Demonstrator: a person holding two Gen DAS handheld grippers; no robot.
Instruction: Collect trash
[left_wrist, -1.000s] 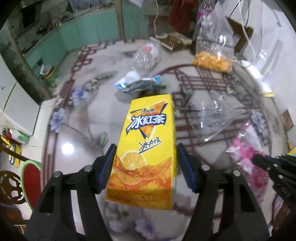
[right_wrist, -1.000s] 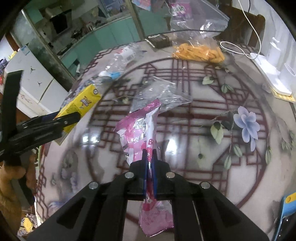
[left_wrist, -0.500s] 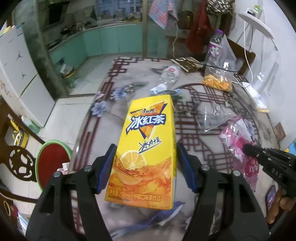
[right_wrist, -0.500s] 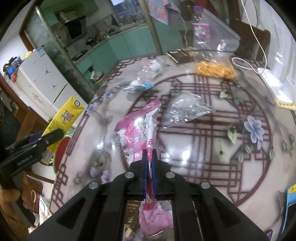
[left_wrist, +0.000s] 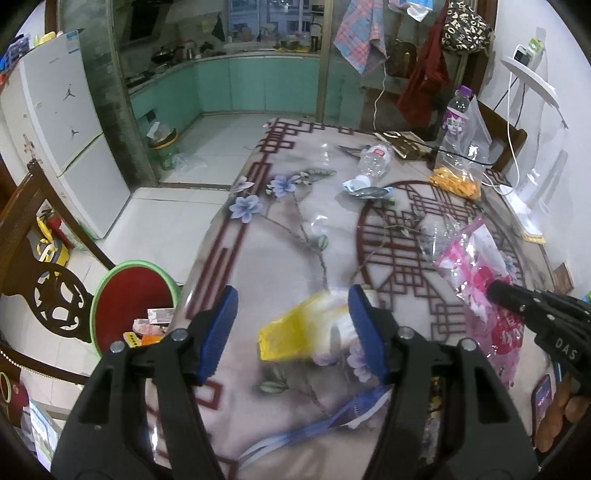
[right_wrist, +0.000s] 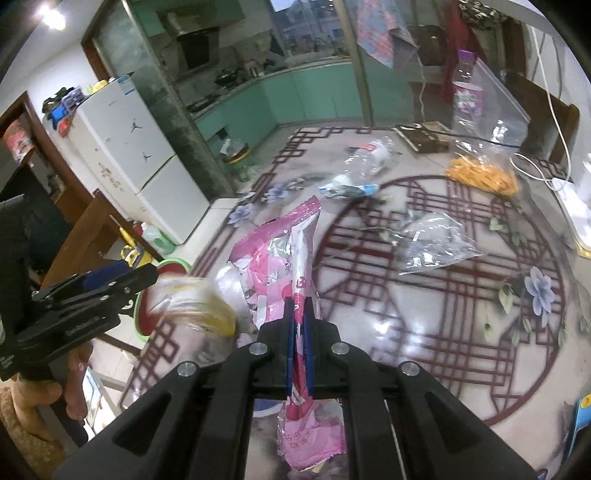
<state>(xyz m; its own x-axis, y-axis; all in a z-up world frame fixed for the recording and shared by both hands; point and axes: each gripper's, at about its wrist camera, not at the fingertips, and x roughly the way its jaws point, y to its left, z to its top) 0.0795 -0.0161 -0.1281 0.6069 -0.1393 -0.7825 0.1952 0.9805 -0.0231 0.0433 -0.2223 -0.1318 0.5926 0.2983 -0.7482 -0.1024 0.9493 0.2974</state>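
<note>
Left fingers (left_wrist: 295, 332) apart – carton (left_wrist: 295, 338) blurred; right pinch wrapper (right_wrist: 295, 258).

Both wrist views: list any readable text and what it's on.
"DAS": right gripper body, left wrist view.
White lettering on left gripper body: too small to read.
Yellow carton: motion-blurred, unreadable.
Pink wrapper: crumpled print, unreadable.
Purple bottle label: too small.
Crushed bottle label: too small.
Fridge: jumping-figure stickers, top label illegible.

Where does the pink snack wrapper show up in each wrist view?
Left wrist: pink snack wrapper at right edge, pinched by the right gripper.
Right wrist: wrapper centre, rising from the shut fingers.
Shared landmark: crushed clear bottle lying on the table beyond.
</note>
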